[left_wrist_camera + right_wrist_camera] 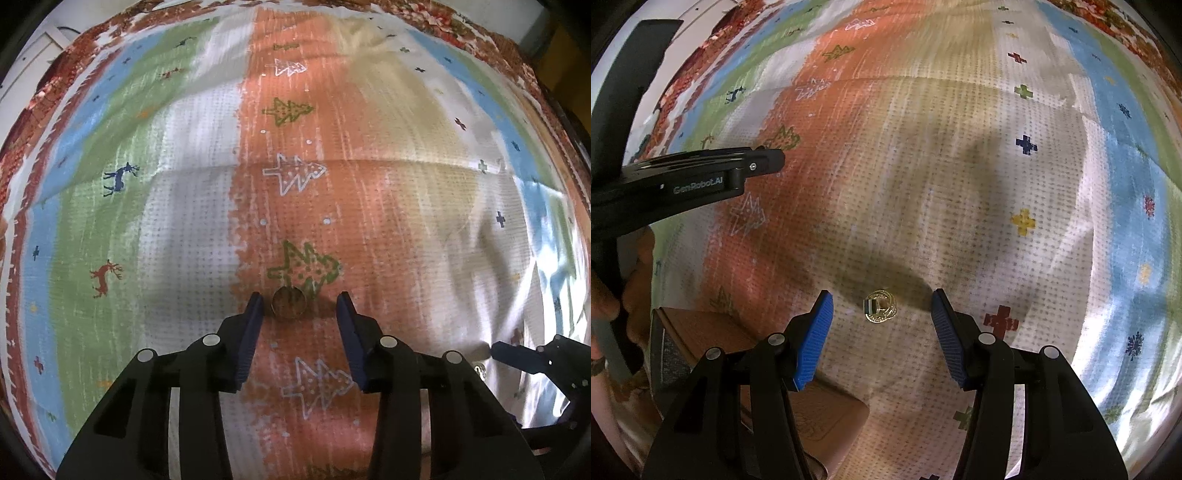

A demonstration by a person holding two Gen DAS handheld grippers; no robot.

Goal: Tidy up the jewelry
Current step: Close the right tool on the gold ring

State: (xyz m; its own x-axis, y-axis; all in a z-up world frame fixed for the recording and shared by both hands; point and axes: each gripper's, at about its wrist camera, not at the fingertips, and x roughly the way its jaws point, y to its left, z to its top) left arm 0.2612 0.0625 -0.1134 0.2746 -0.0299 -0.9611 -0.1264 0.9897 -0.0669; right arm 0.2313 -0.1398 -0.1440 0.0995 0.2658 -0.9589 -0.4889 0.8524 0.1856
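A gold band ring (289, 303) lies on the orange stripe of the tablecloth, between the tips of my left gripper (300, 304), nearer the left finger. The left gripper is open and not touching it. A gold ornate ring with a stone (880, 306) lies on the white part of the cloth, between the tips of my right gripper (881, 308), which is open around it without contact. A brown wooden jewelry box (746, 354) sits low left in the right wrist view, partly hidden behind the right gripper's left finger.
A patterned tablecloth (184, 221) with coloured stripes, trees and reindeer covers the table. The left gripper's body (701, 173) crosses the left of the right wrist view; the right gripper's tip (517, 356) shows at the right of the left wrist view. A person's hand (613, 295) is at the far left.
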